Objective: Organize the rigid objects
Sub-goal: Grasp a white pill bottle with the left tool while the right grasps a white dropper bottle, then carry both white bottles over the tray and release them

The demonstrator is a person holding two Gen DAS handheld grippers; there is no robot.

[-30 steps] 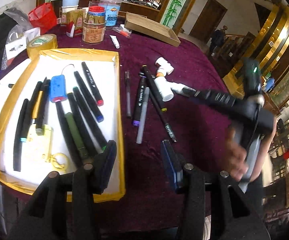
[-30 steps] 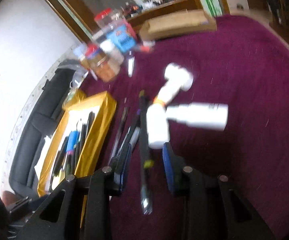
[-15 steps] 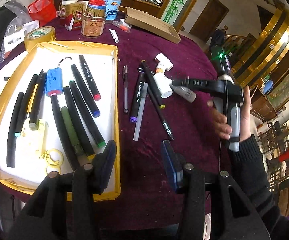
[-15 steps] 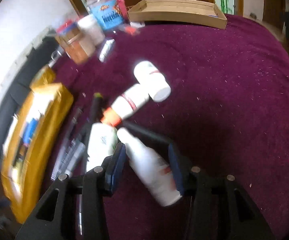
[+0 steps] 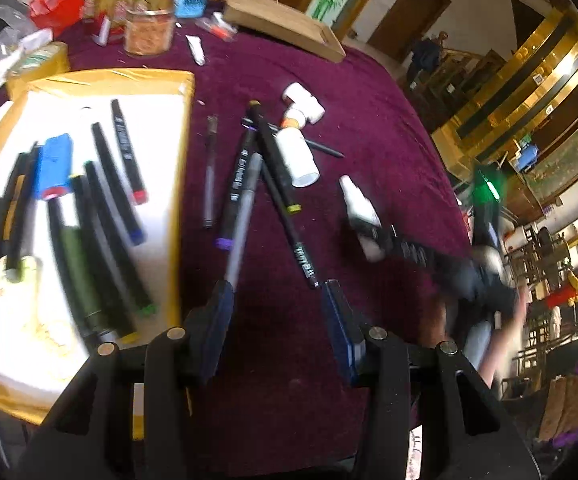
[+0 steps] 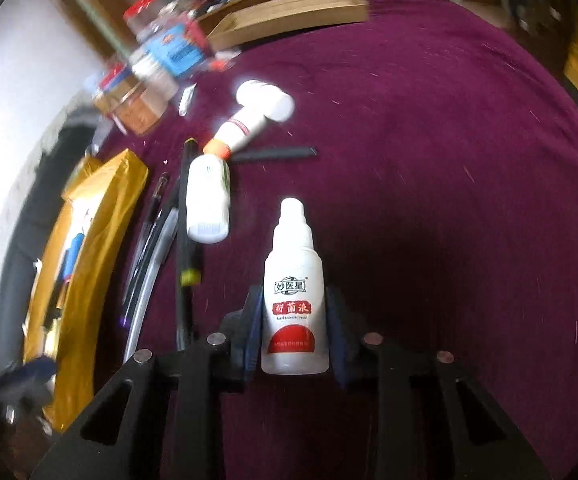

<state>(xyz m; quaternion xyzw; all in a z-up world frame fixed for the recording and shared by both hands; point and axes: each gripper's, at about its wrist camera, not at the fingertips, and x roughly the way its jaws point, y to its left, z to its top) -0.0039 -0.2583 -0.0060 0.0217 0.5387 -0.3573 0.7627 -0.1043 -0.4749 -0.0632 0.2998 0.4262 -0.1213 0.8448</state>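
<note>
On the maroon-clothed counter, the right tongs are closing on a small white dropper bottle with a red-printed label; its body sits between the two blue pads, which touch its sides, and its nozzle points away from the camera. In the left wrist view the same bottle shows blurred at the tip of the right tongs, above the cloth to the right of the loose markers.

The left tongs stand apart with nothing between them, hovering over bare cloth. Just ahead of them lie a grey pen, a purple-capped marker and a yellow-tipped black marker, crossing one another. A larger white bottle lies on its side beside them, touching an orange-collared bottle.

To the left, a gold-rimmed tray with a white floor holds a row of black markers and a blue block.
</note>
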